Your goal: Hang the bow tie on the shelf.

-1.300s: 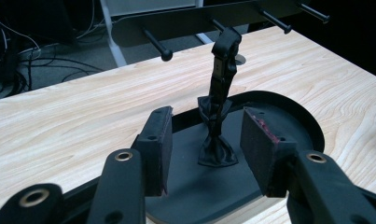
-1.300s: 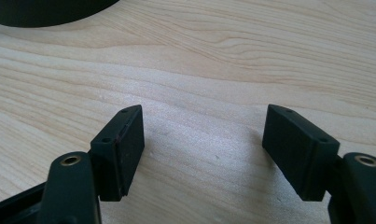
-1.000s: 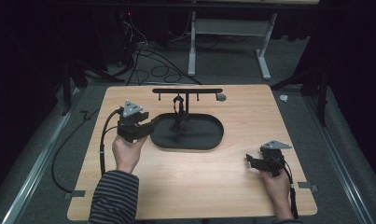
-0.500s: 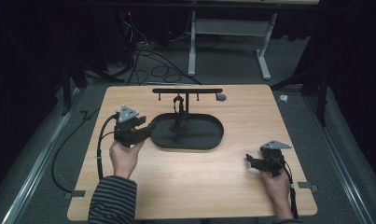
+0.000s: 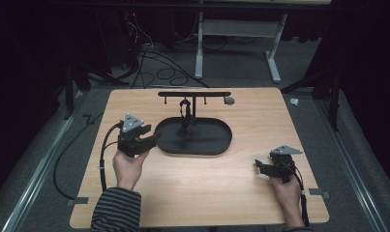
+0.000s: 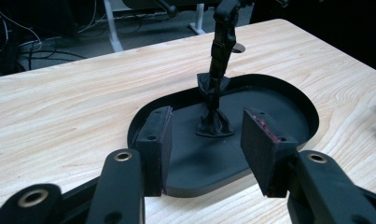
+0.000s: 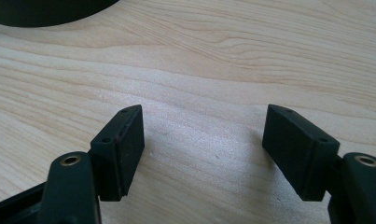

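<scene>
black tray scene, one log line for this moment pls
left hand-held gripper: open, at black tray rim | strap: hanging from stand into tray | right hand-held gripper: open, over table

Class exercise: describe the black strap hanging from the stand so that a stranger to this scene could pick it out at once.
Start at the wooden table and find the black oval tray at its middle, with a T-shaped stand rising from it. The strap hangs from the crossbar, its end pooled on the tray floor: the one limp thing among rigid parts.
</scene>
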Action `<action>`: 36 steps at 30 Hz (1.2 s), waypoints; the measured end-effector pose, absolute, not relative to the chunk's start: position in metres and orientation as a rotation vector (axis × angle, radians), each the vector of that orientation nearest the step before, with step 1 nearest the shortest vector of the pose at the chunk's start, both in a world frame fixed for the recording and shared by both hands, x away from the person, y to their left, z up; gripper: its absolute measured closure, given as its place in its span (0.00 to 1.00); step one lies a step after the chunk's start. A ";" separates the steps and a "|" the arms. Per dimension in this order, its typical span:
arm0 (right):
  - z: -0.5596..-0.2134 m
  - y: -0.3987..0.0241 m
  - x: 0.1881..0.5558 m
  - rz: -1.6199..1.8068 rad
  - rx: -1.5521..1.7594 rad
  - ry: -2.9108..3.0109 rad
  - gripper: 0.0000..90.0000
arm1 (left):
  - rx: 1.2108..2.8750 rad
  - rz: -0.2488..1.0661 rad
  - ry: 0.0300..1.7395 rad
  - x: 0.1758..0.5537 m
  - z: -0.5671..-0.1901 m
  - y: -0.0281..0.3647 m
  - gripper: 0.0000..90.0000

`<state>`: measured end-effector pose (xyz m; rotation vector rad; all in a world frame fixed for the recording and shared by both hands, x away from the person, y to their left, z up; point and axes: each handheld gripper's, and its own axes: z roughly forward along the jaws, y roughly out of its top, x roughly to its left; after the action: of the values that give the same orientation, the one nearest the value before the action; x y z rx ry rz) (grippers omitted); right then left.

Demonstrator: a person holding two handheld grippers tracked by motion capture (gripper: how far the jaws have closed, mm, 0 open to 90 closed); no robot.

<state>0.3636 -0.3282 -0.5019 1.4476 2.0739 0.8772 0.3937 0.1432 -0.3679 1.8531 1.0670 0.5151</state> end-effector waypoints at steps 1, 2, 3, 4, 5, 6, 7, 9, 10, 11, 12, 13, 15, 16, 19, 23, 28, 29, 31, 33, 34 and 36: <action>-0.502 -0.328 0.364 0.877 1.448 2.074 0.34 | 1.855 0.516 1.067 0.393 -0.369 0.144 0.59; -0.502 -0.328 0.364 0.877 1.448 2.074 0.34 | 1.856 0.513 1.069 0.393 -0.369 0.144 0.59; -0.502 -0.328 0.364 0.877 1.447 2.074 0.34 | 1.861 0.512 1.073 0.393 -0.370 0.145 0.59; -0.502 -0.328 0.364 0.877 1.447 2.074 0.34 | 1.861 0.510 1.074 0.393 -0.371 0.145 0.59; -0.502 -0.328 0.364 0.877 1.447 2.074 0.34 | 1.861 0.510 1.074 0.393 -0.371 0.145 0.59; -0.502 -0.328 0.364 0.877 1.447 2.074 0.34 | 1.861 0.508 1.076 0.392 -0.373 0.146 0.59; -0.502 -0.328 0.364 0.878 1.448 2.074 0.34 | 1.864 0.507 1.077 0.391 -0.373 0.146 0.59; -0.502 -0.328 0.364 0.878 1.448 2.074 0.34 | 1.860 0.509 1.076 0.391 -0.374 0.146 0.59; -0.502 -0.328 0.364 0.877 1.447 2.074 0.34 | 1.861 0.508 1.076 0.389 -0.375 0.147 0.59; -0.502 -0.328 0.364 0.877 1.447 2.074 0.34 | 1.861 0.508 1.076 0.389 -0.375 0.147 0.59; -0.502 -0.328 0.364 0.877 1.448 2.074 0.34 | 1.857 0.507 1.078 0.388 -0.376 0.147 0.59; -0.502 -0.328 0.364 0.877 1.447 2.074 0.34 | 1.856 0.506 1.081 0.388 -0.377 0.148 0.59; -0.502 -0.328 0.364 0.877 1.447 2.074 0.34 | 1.857 0.502 1.086 0.387 -0.378 0.149 0.59; -0.502 -0.328 0.364 0.877 1.448 2.074 0.34 | 1.862 0.503 1.087 0.387 -0.379 0.149 0.59; -0.502 -0.328 0.364 0.877 1.448 2.074 0.34 | 1.863 0.510 1.081 0.385 -0.379 0.148 0.59; -0.502 -0.328 0.364 0.876 1.447 2.074 0.34 | 1.854 0.504 1.087 0.382 -0.380 0.151 0.59; -0.502 -0.328 0.364 0.876 1.448 2.074 0.34 | 1.858 0.497 1.097 0.380 -0.384 0.153 0.59; -0.502 -0.328 0.364 0.876 1.448 2.074 0.34 | 1.854 0.496 1.099 0.379 -0.385 0.153 0.59; -0.502 -0.328 0.364 0.876 1.447 2.074 0.34 | 1.854 0.494 1.100 0.379 -0.385 0.154 0.59; -0.502 -0.328 0.364 0.876 1.447 2.074 0.34 | 1.852 0.491 1.104 0.378 -0.386 0.154 0.59; -0.502 -0.328 0.364 0.876 1.447 2.074 0.34 | 1.857 0.490 1.108 0.378 -0.387 0.155 0.59; -0.502 -0.328 0.364 0.876 1.447 2.074 0.34 | 1.858 0.484 1.111 0.377 -0.389 0.155 0.59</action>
<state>0.3636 -0.3282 -0.5020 1.4469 2.0737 0.8756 0.3773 0.1555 -0.3892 1.8580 1.1109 0.4840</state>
